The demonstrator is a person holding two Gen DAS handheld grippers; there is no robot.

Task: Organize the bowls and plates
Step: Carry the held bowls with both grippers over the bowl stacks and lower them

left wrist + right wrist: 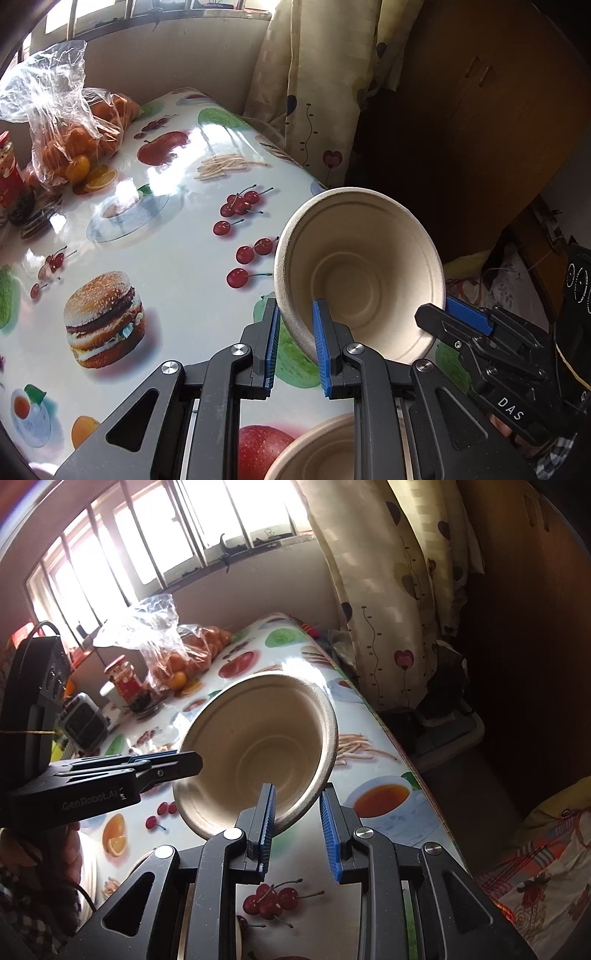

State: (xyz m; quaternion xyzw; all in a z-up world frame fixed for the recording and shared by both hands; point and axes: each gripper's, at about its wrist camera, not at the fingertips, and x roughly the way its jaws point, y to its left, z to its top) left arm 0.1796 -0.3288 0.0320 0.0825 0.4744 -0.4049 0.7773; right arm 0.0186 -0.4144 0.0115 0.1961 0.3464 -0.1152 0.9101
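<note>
Both grippers [295, 345] on raised bowl [364, 273].

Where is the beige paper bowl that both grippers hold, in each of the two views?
Left wrist view: the paper bowl sits right of centre, tilted, its opening facing the camera, its rim between the left gripper pads.
Right wrist view: the same bowl is at centre, its lower rim between the right gripper pads.
Shared landmark: the bag of oranges.

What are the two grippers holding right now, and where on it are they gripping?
Both hold one paper bowl, tilted above the table. The left gripper pinches its rim wall on one side; the right gripper pinches the opposite side.
</note>
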